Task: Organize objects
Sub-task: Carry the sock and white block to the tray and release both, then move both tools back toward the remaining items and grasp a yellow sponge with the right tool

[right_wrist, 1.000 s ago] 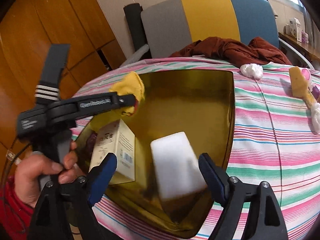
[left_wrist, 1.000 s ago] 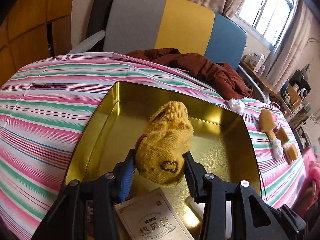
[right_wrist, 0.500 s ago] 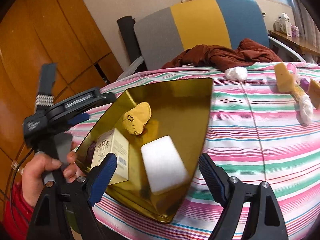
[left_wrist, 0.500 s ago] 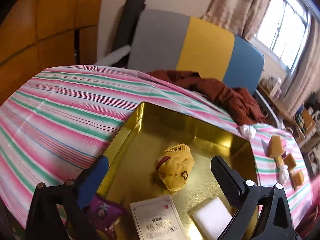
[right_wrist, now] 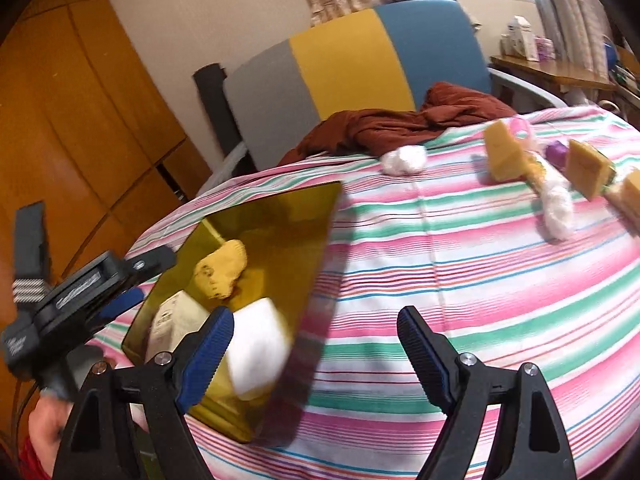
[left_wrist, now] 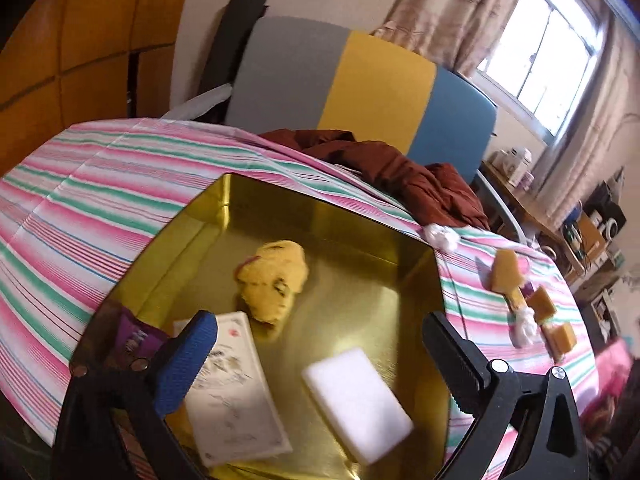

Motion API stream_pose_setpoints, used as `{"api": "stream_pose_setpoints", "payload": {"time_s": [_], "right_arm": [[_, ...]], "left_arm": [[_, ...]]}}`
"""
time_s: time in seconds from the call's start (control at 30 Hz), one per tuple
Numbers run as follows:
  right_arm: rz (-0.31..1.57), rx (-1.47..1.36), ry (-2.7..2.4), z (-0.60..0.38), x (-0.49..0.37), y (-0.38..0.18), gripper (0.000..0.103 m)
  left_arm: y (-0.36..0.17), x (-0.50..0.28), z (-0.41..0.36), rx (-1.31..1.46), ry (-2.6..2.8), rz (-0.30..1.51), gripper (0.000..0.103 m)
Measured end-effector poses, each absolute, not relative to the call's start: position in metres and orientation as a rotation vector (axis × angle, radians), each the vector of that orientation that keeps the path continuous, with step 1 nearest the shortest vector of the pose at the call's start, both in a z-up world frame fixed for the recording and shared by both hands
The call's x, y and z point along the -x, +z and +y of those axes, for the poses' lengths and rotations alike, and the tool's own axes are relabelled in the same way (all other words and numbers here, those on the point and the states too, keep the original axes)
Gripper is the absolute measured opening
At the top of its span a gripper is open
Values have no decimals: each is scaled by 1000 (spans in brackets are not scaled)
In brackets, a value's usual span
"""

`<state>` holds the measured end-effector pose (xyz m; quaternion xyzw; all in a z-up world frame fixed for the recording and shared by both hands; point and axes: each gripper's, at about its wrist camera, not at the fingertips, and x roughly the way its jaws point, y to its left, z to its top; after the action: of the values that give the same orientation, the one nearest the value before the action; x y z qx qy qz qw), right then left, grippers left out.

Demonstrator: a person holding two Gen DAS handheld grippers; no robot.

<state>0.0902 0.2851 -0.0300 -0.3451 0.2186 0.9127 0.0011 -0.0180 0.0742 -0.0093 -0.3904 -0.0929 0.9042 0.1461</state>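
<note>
Two black hand-held grippers with blue ribbed pads

The left hand-held gripper (left_wrist: 320, 354) has a black plastic frame, silver screw heads at its joints, and fingers (left_wrist: 188, 354) faced with blue ribbed pads. The right hand-held gripper (right_wrist: 314, 344) is built alike: black angular arms, silver screws, blue ribbed fingers (right_wrist: 210, 346). Seen from the right wrist, the left unit carries pale lettering and a black strap with white stripes; a red sleeve (right_wrist: 30, 458) shows below it.

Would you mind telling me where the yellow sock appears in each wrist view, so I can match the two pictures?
Left wrist view: the yellow sock lies mid-frame on the floor of the gold tin, beyond the open fingers.
Right wrist view: the yellow sock sits left of centre, inside the same tin.
Shared landmark: the white foam block, in the tin nearer the camera than the sock.
</note>
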Motion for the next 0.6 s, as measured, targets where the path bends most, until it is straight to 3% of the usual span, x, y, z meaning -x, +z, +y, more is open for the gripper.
{"api": "stream_pose_setpoints", "payload": {"time_s": [0.43,0.6], "right_arm": [[629,1064,2648,385,-121,-63,85],[522,1049,2570,428,-137,-78,85]], "left_arm": [[-5,-24,163,1042,2438,-38,103],[-7,-39,198,1011,2383,54,103]]}}
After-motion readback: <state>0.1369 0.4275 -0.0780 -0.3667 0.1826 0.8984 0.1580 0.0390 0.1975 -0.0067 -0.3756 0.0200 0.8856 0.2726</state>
